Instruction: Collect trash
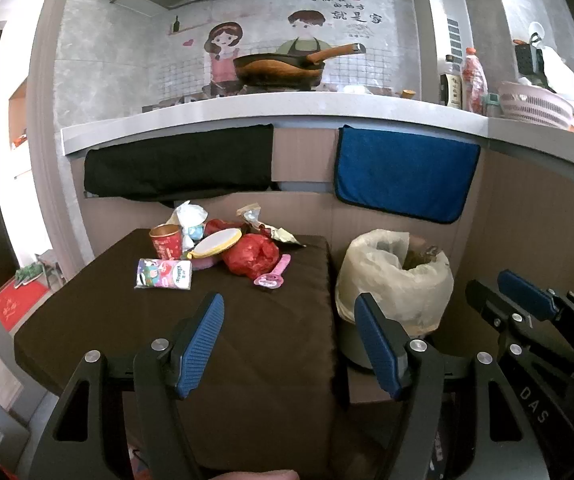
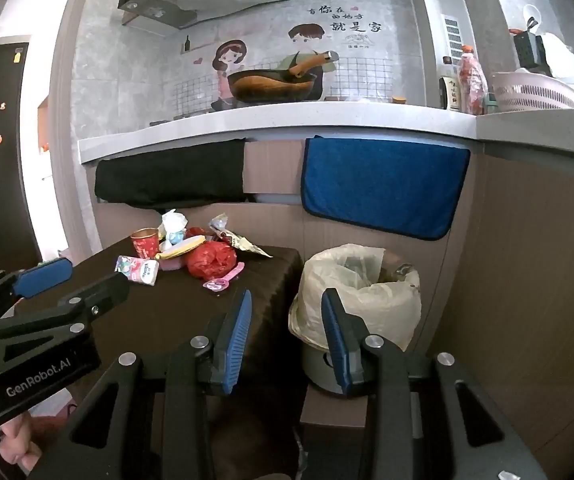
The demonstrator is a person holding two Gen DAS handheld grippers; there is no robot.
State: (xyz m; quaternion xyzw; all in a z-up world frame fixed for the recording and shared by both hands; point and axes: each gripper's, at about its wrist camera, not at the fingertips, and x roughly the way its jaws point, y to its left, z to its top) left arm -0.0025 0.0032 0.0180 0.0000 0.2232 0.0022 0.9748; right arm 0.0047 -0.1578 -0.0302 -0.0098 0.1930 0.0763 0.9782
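A pile of trash lies at the far end of a dark brown table point(image 1: 127, 320): a red paper cup point(image 1: 165, 241), a tissue pack point(image 1: 163, 274), a crumpled red bag point(image 1: 251, 255), a pink wrapper point(image 1: 273, 274), a yellow-rimmed lid point(image 1: 217, 243) and foil wrappers point(image 1: 275, 232). A bin lined with a pale plastic bag point(image 1: 395, 280) stands right of the table. My left gripper point(image 1: 289, 308) is open and empty above the table's near half. My right gripper point(image 2: 287, 304) is open and empty, near the table's right edge and the bin point(image 2: 359, 296). The pile point(image 2: 211, 258) also shows in the right wrist view.
A grey counter point(image 1: 287, 108) runs behind, with a wok point(image 1: 283, 66), bottles point(image 1: 473, 80) and a pink basket point(image 1: 535, 104). A black cloth point(image 1: 179, 164) and a blue towel point(image 1: 403, 172) hang below it. A red mat point(image 1: 3, 312) lies on the floor at left.
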